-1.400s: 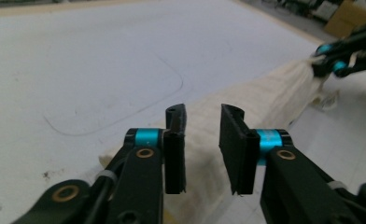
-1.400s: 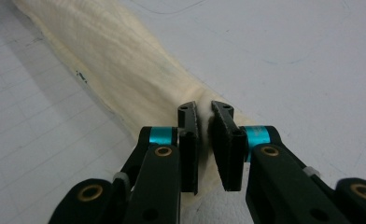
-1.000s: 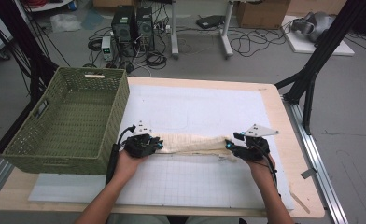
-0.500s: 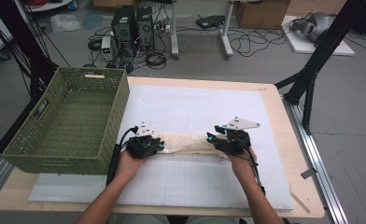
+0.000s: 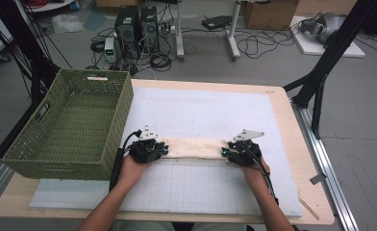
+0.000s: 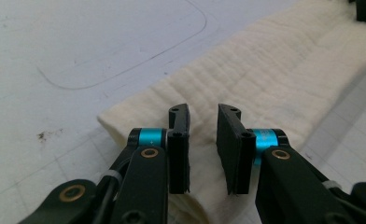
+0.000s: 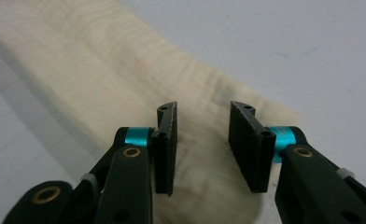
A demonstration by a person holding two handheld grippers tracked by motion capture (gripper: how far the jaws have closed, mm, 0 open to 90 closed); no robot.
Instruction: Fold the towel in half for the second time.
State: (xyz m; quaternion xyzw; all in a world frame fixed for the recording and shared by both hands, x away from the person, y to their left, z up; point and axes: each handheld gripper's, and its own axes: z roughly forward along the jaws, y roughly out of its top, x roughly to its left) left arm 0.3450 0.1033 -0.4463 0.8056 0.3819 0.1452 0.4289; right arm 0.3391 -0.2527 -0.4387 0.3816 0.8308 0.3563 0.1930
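A cream cloth (image 5: 194,147), folded into a long narrow strip, lies flat on the white mat (image 5: 201,115) that covers the wooden desk (image 5: 299,144). The strip runs left to right across the near-middle of the mat.

The left hand-held gripper (image 5: 150,150) sits at the left end of the cloth. In the left gripper view its jaws stand a narrow gap apart, straddling the cloth's end (image 6: 265,84); they hold nothing. The left hand (image 5: 131,168) grips it from behind.

The right hand-held gripper (image 5: 239,153) sits at the right end of the cloth. In the right gripper view its jaws are parted a little wider, positioned over the rounded cloth end (image 7: 125,70), with cloth visible in the gap; they do not clamp it. The right hand (image 5: 255,171) grips it from behind.

A green woven basket (image 5: 114,115) stands on the left side of the desk, overhanging the mat's left edge, near the left hand-held gripper but apart from the cloth.
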